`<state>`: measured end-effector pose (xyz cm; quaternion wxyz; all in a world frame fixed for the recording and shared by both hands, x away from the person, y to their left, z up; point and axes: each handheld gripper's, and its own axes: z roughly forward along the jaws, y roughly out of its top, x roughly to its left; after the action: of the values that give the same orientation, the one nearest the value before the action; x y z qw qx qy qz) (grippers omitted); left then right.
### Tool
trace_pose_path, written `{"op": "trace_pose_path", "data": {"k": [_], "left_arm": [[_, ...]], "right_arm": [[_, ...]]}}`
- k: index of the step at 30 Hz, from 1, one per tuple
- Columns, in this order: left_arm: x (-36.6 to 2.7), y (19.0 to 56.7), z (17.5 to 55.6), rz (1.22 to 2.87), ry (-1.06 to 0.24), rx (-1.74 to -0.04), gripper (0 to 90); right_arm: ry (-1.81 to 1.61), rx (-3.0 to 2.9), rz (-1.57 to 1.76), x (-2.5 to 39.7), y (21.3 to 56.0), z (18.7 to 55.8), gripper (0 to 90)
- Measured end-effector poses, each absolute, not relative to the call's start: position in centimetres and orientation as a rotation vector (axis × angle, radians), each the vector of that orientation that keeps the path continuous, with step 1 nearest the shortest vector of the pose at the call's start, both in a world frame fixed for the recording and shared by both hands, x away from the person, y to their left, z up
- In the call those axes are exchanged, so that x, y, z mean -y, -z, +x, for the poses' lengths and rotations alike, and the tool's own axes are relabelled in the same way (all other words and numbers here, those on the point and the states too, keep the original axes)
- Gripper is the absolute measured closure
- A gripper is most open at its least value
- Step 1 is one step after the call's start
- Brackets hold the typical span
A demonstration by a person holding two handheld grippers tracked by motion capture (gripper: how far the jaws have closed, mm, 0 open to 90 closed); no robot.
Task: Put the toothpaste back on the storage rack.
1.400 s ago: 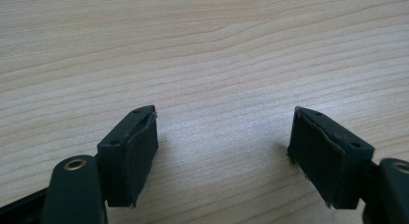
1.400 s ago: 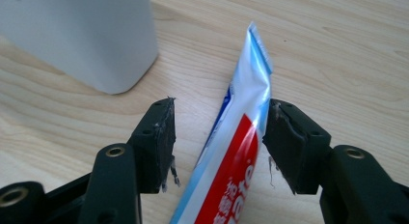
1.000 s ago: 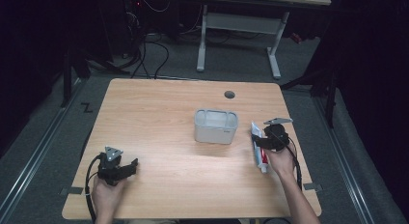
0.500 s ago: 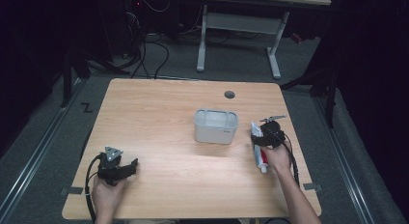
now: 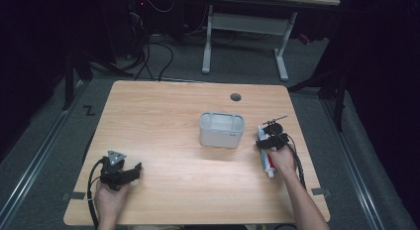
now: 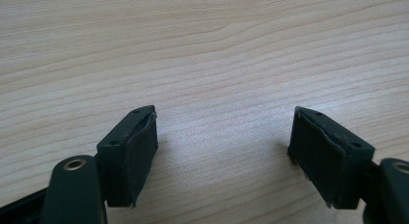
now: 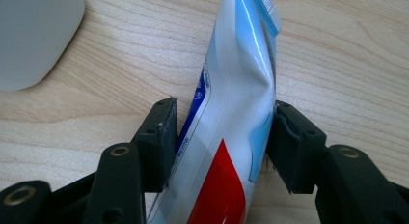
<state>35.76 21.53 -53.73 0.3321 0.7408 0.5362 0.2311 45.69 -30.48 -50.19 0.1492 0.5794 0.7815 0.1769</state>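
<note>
Near the table's (image 5: 163, 116) right edge the right gripper (image 7: 222, 137) pinches the toothpaste tube (image 7: 236, 113), seemingly the pick-up step toward the grey bin (image 5: 221, 130) beside it, so a lift comes next, while the left gripper's (image 6: 222, 151) jaws rest spread.

The high view looks forward and down over the whole bench (image 5: 163, 116); both gripper views sit close above its wood, which all three share.

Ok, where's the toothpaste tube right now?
The toothpaste tube lies near the table's right edge, clamped by the right gripper, beside the grey bin.
</note>
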Motion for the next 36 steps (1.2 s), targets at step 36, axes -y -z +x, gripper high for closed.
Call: {"op": "trace_pose_path", "data": {"k": [36], "left_arm": [[-21.81, 53.71, 35.74, 1.915, -0.579, -1.403, 25.8]], "right_arm": [[-0.558, -2.358, 1.675, 30.66, 49.53, 46.06, 69.7]]}}
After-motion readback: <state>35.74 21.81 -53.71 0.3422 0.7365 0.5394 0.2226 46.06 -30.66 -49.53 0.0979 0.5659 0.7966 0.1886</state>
